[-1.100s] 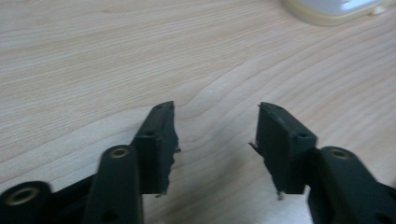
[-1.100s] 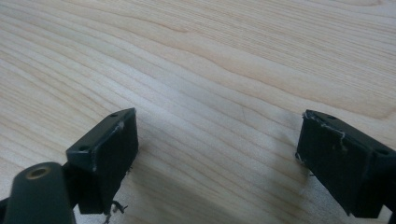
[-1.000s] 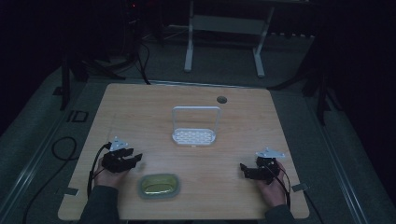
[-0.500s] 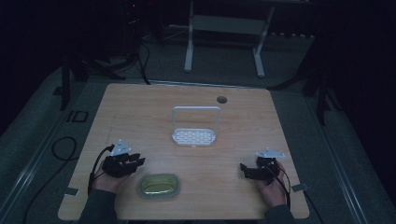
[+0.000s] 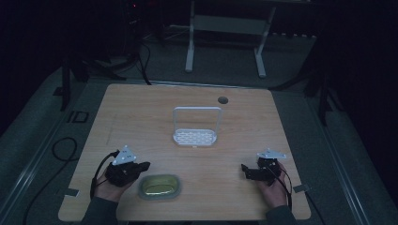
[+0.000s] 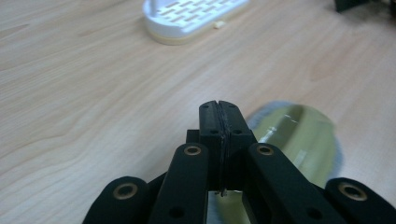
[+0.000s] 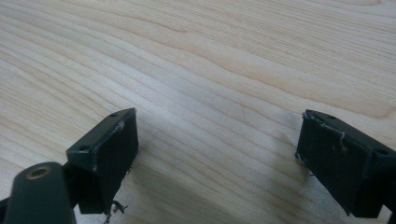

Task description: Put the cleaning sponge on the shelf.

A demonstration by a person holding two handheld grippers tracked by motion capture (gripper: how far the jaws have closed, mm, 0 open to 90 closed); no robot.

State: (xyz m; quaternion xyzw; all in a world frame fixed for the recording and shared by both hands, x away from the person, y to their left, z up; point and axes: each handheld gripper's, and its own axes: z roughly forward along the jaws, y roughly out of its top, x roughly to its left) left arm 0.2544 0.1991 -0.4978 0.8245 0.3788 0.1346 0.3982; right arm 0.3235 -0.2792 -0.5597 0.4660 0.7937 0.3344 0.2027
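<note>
The dish (image 5: 158, 186) sits at three o'clock of our left gripper (image 5: 141, 166), jaws pressed together; it could get knocked. Our right gripper (image 7: 217, 154) gapes wide.

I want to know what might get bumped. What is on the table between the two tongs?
In the high view, the yellow dish sits right beside the left tongs. From the dish to the right tongs there is bare wood.
</note>
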